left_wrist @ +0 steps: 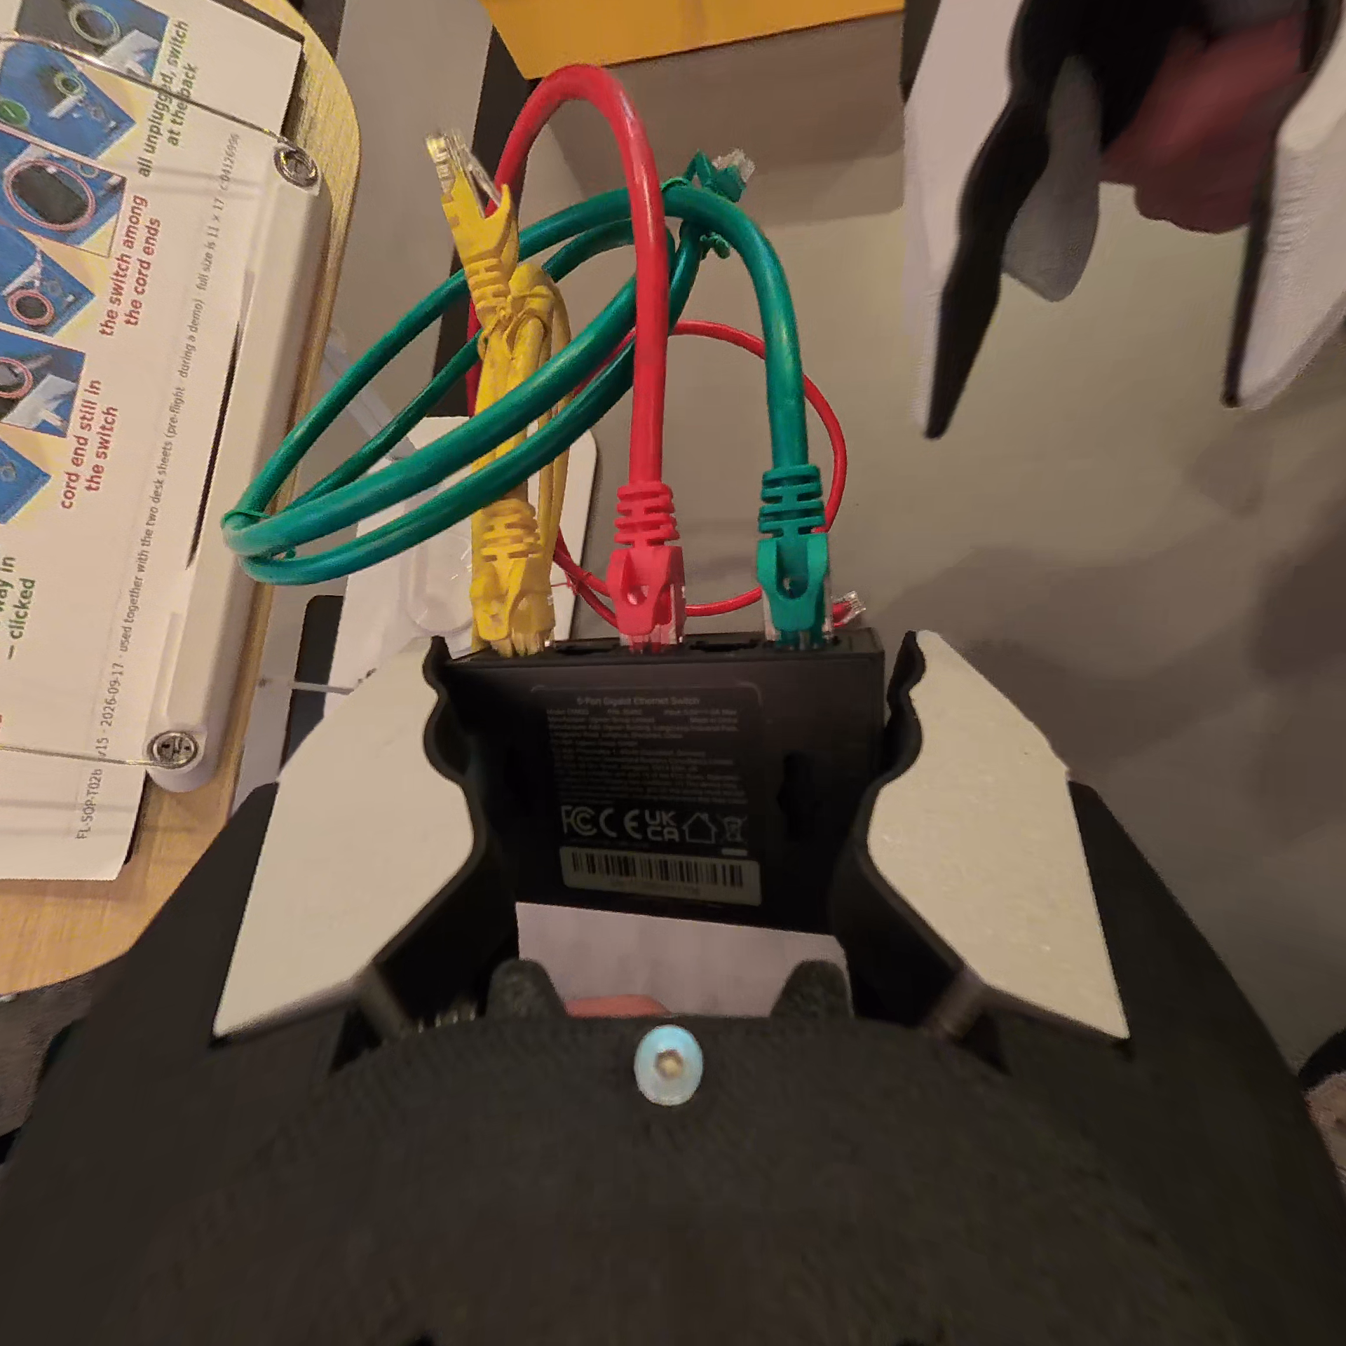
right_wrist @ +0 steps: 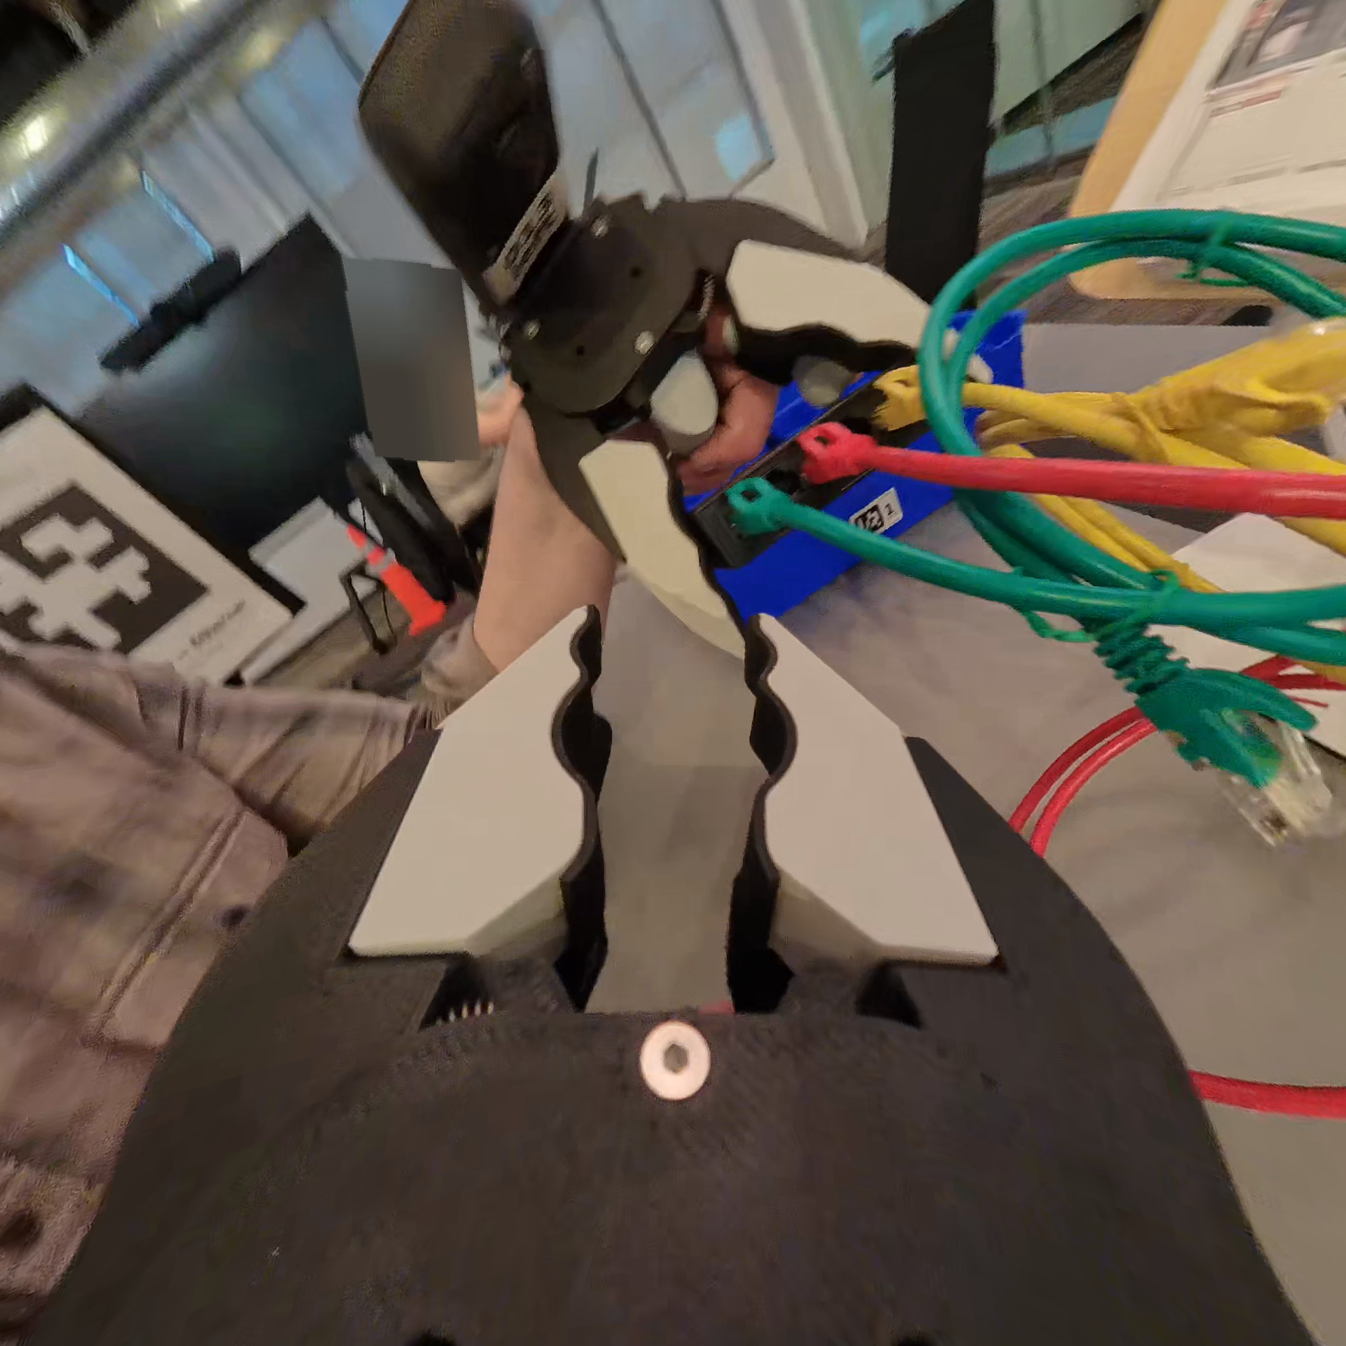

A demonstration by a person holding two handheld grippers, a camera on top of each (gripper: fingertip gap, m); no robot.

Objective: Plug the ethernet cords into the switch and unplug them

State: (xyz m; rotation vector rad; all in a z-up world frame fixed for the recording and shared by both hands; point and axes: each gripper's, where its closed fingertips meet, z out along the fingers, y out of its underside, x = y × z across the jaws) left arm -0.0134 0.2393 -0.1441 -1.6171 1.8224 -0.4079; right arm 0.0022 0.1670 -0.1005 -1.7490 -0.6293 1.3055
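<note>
Your left tongs (left_wrist: 666, 659) pinch the black ethernet switch (left_wrist: 659, 772) across its sides, label face toward the camera and ports pointing away. Three cords sit in those ports: a yellow cord (left_wrist: 510, 575) at the left, a red cord (left_wrist: 648, 575) in the middle and a green cord (left_wrist: 792, 575) at the right. Free ends of the yellow (left_wrist: 455, 164) and green (left_wrist: 725, 171) cords stick up behind, tangled in the loops. A printed instruction sheet (left_wrist: 146, 364) lies on the wooden board at the left, and your right tongs (left_wrist: 1085, 408) show blurred at the upper right.

From the right wrist, your right tongs (right_wrist: 674, 623) stand spread with nothing between them, above the grey worktop (right_wrist: 1092, 983). Beyond, the left tongs (right_wrist: 794, 444) grip the switch (right_wrist: 736, 535) over what looks like a blue tray (right_wrist: 801, 575). A loose green plug (right_wrist: 1253, 750) hangs near at the right.
</note>
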